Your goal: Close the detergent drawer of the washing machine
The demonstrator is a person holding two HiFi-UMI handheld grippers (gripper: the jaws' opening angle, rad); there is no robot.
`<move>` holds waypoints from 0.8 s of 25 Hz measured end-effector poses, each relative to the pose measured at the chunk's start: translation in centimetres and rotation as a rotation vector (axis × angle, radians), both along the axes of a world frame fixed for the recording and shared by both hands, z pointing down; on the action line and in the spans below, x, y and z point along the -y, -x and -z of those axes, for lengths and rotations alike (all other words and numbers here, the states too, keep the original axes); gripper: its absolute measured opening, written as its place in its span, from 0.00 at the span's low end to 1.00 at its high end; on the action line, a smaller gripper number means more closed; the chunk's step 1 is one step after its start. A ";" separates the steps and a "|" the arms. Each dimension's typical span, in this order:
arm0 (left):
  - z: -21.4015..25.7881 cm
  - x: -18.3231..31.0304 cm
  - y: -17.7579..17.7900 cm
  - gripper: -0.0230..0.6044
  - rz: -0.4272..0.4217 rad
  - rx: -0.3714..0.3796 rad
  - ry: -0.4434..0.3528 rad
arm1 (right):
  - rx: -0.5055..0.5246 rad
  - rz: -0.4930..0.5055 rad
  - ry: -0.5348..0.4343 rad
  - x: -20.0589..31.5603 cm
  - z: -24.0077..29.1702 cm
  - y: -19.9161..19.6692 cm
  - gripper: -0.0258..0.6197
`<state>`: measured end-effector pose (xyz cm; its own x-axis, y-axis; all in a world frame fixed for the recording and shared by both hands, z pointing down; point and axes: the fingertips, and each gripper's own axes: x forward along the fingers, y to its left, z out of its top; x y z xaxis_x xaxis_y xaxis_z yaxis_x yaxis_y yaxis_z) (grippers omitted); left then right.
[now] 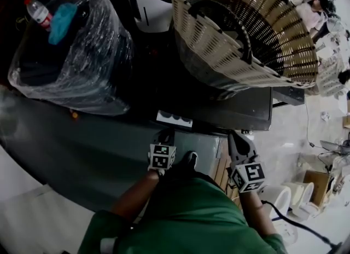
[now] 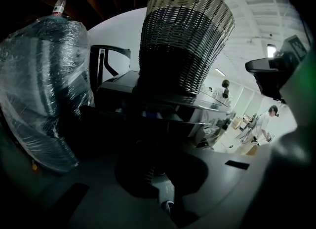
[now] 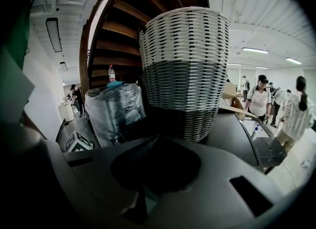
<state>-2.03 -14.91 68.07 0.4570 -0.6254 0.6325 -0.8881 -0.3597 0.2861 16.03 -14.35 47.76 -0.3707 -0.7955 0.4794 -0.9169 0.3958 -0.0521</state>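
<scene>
The washing machine [image 1: 249, 113] has a dark top, seen from above in the head view. Its detergent drawer [image 1: 175, 119] sticks out of the front as a short white strip with dark compartments. In the left gripper view the drawer [image 2: 150, 116] lies straight ahead in shadow, showing a bluish insert. My left gripper [image 1: 164, 135] is just in front of the drawer with its jaws together and nothing in them; whether it touches the drawer is unclear. My right gripper [image 1: 236, 139] hangs shut and empty at the machine's front right, apart from the drawer.
A large white-and-grey wicker basket [image 1: 246, 28] stands on the machine's top. Left of it is a dark bundle wrapped in clear film [image 1: 76, 61], with a water bottle [image 1: 38, 12] on it. People stand in the room at the far right [image 3: 259, 99].
</scene>
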 end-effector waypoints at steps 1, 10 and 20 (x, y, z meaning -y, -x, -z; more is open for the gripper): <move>0.0 0.4 -0.1 0.08 -0.003 0.002 -0.002 | 0.004 -0.006 0.003 0.2 -0.1 -0.2 0.06; 0.0 3.1 -0.5 0.08 -0.006 0.001 -0.001 | 0.000 -0.018 0.003 1.8 0.2 -0.7 0.06; 0.0 4.8 -0.8 0.08 0.004 -0.004 0.002 | -0.005 -0.025 0.024 2.9 -0.3 -1.0 0.06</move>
